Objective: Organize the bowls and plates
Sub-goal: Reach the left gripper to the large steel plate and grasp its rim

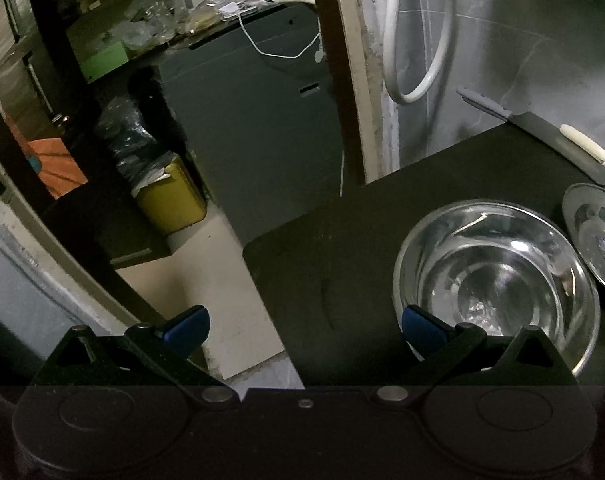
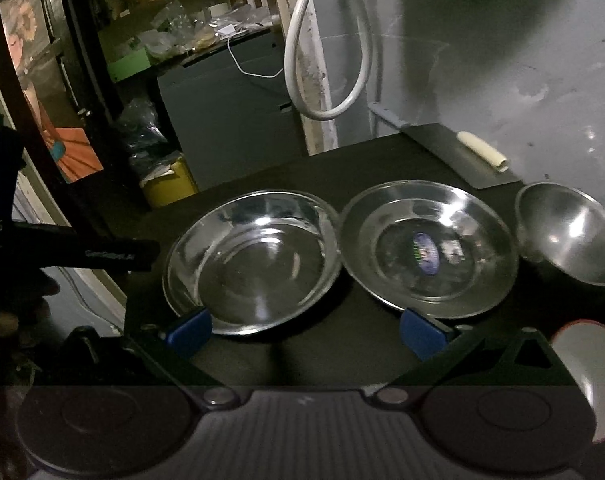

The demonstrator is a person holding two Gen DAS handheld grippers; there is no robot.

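A wide steel bowl sits on the black table, with a steel plate bearing a sticker touching it on the right and a smaller steel bowl further right. My right gripper is open and empty, just in front of the wide bowl and the plate. My left gripper is open and empty over the table's left corner; its right fingertip overlaps the near rim of the wide bowl. The plate shows at the right edge.
A dark board with a pale stick lies at the table's back by the grey wall. A white hose hangs behind. A white cup stands at the near right. A yellow bin and grey cabinet stand on the floor left.
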